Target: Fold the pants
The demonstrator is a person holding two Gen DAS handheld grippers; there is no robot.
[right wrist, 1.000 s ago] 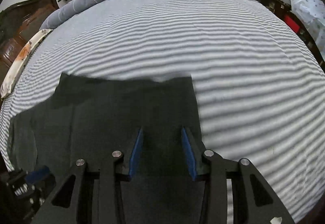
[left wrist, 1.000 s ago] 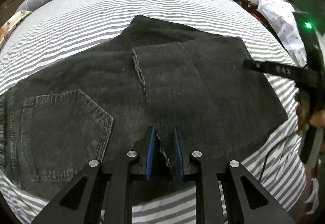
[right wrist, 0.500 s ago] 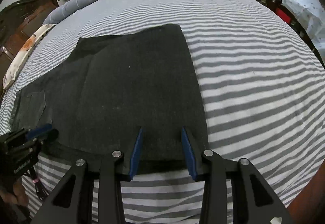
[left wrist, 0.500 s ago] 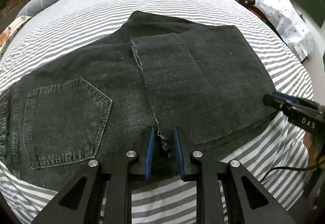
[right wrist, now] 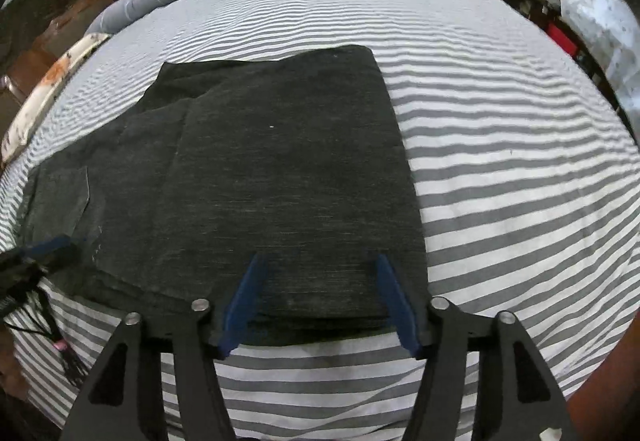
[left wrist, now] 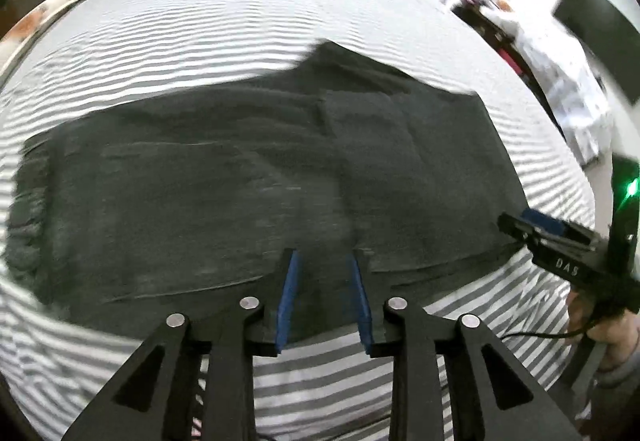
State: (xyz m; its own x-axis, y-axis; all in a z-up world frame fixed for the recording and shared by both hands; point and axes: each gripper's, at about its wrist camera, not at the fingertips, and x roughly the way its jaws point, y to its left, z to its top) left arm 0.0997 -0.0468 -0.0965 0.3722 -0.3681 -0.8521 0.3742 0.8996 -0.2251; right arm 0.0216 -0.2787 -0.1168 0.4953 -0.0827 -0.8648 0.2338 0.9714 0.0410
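1. On the striped bed (right wrist: 500,145), the pants (right wrist: 280,169) are laid flat, dark denim, with the leg end folded over towards the waist.

2. Across both views the long axis is seen running side to side: the pocket (right wrist: 60,197) end at the left, the doubled fold at the right.

3. Just ahead of the right gripper (right wrist: 318,293) the near edge of the folded part is found, lying across between the blue pads (right wrist: 244,297); the jaws are opening and nothing is pressed, so the cloth is let go.

4. At the left gripper (left wrist: 324,293) the jaws are opening too; the near hem sits between the fingers, but no pinch can be made out through the blur, and it is read as released.

5. From the left view the right gripper (left wrist: 532,229) is seen at the pants' right edge, just beside the fold.

6. The fold side is judged nearer the right hand, the pocket side nearer the left.

7. For a further fold, one short end would probably be carried along the long axis onto the other, with the near edge taken by both grippers.
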